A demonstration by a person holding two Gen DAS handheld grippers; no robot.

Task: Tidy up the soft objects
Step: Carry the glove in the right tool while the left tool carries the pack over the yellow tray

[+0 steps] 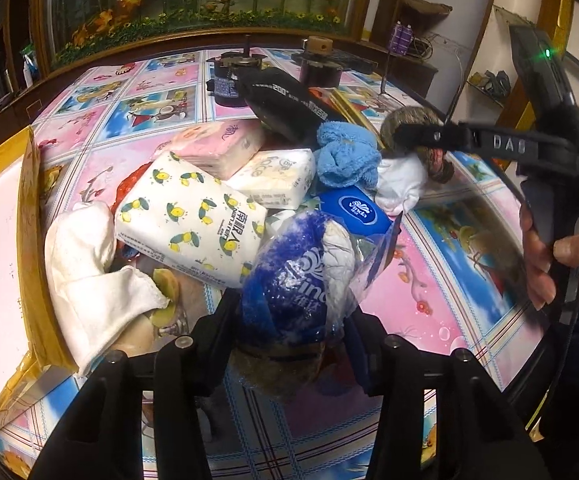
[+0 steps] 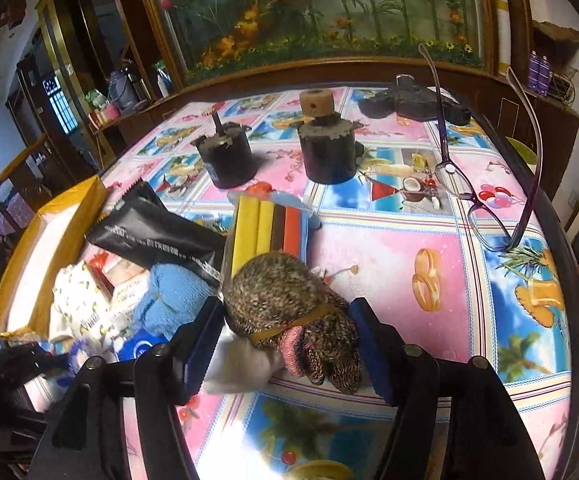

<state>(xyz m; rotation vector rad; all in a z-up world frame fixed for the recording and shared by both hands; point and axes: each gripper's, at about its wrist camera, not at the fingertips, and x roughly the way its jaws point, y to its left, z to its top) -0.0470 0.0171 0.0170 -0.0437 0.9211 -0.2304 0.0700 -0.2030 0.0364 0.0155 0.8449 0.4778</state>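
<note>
left claw [image 1: 289, 320] clamps blue tissue pack [image 1: 285, 280] | right claw [image 2: 289, 344] straddles knit bundle [image 2: 289, 308]

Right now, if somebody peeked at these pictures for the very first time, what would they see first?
Probably the big heap of soft things in the middle of the bright cartoon tablecloth: a lemon-print tissue pack, a fluffy blue cloth, and a crinkly blue tissue bag pinched in the left gripper. Next, the speckled brown knit bundle sitting between the right gripper's open jaws, with purple glasses lying behind it to the right.
</note>
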